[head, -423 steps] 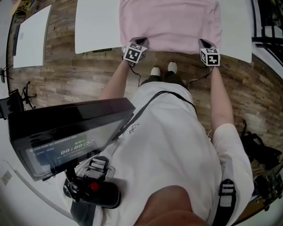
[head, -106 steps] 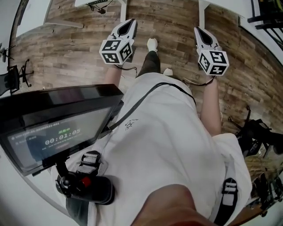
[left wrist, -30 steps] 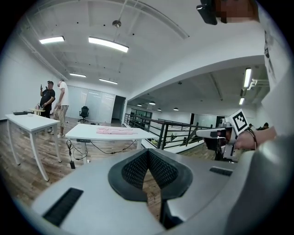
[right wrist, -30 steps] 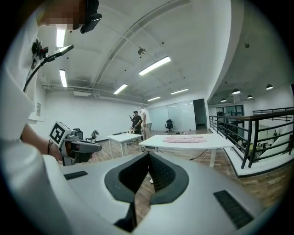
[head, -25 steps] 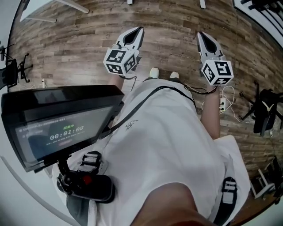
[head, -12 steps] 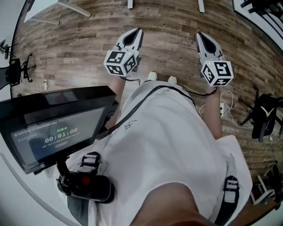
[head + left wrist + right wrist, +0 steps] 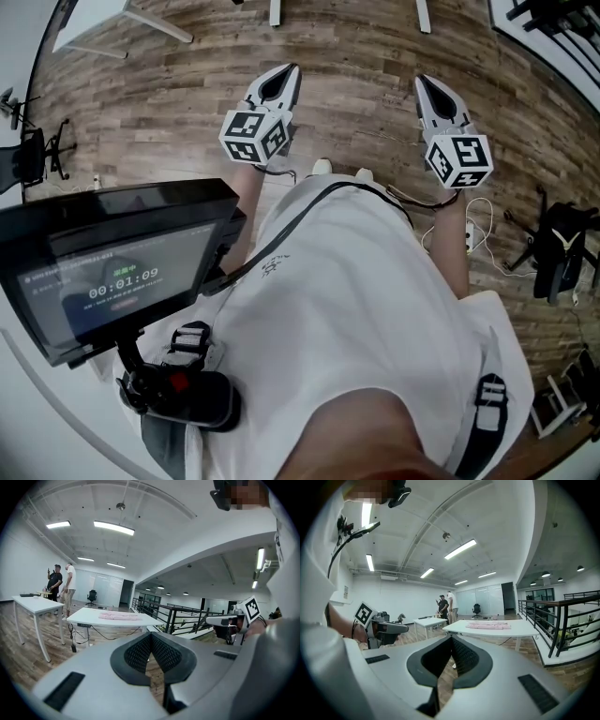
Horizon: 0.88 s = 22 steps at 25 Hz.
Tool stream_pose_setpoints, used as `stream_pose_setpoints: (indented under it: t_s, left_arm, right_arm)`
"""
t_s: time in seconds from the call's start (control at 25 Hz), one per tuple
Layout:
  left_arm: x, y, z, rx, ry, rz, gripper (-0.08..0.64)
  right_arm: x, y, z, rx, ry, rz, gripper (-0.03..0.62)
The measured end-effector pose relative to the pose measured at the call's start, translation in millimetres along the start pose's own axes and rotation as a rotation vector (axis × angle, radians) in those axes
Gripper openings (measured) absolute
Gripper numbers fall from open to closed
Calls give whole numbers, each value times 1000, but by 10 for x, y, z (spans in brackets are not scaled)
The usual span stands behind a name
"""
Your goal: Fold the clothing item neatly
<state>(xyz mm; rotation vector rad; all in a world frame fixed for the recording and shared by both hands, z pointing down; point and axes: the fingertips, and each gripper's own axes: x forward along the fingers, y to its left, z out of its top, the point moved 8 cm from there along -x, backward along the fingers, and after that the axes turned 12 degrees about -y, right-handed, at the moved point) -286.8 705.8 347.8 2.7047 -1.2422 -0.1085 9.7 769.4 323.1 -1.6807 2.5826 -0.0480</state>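
A person (image 7: 356, 309) is holding the left tongs (image 7: 292, 68) and right tongs (image 7: 419, 81) closed and empty over the wood floor (image 7: 356, 47). The pink garment (image 7: 119, 616) is lying folded on a far counter (image 7: 86, 617). Folding seems finished, so no further grasp looks needed.

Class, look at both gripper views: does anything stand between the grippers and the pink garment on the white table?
Nothing visible does. The pink garment lies on the far white table, with only bare wooden floor between it and the shut, empty left gripper and right gripper.
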Motion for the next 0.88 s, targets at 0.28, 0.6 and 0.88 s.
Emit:
stream_pose_setpoints:
  t_s: [0.28, 0.6, 0.88]
  left_arm:
    - [-10, 12, 17, 9, -3, -7, 2]
    - [33, -18, -16, 11, 10, -8, 2]
    - [33, -38, -11, 10, 8, -12, 2]
  right_arm:
    - [-9, 27, 0, 3, -7, -11, 2]
    - [2, -15, 2, 3, -4, -13, 2]
    - [-13, -17, -6, 3, 4, -17, 2]
